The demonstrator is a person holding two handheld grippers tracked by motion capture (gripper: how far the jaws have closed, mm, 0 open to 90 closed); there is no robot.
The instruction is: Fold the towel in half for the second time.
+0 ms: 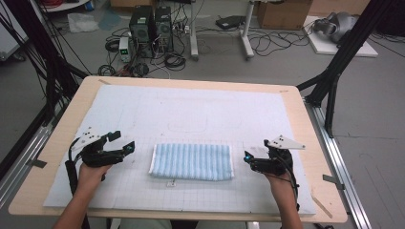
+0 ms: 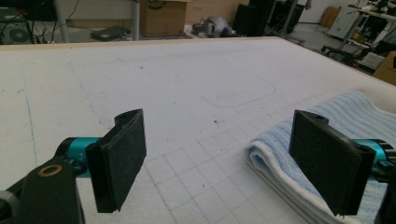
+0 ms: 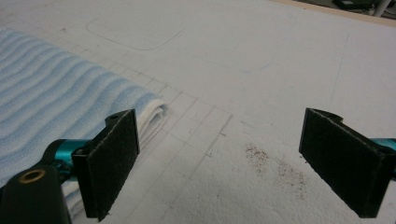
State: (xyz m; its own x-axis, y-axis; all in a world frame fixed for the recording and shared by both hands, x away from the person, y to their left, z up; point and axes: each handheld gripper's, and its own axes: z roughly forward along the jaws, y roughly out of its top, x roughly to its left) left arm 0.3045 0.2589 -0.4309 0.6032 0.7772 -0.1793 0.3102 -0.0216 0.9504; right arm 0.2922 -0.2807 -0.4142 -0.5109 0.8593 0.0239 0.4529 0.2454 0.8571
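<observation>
2 grippers flank 1 folded blue-and-white striped towel (image 1: pixel 192 161), which lies flat on the white gridded mat (image 1: pixel 143 114) covering the pale wooden table (image 1: pixel 57 143), near the mat's front edge and midway between my hands. I see my left gripper (image 1: pixel 122 141) just off the towel's left end, its 2 black jaws spread wide apart with nothing between them; in the left gripper view the towel's folded corner (image 2: pixel 280 158) sits beside the far jaw. My right gripper (image 1: pixel 247 157) hovers near the towel's right end, its 2 jaws also wide apart and empty. 1 patch of dark specks (image 3: pixel 275 163) marks the mat between them.
</observation>
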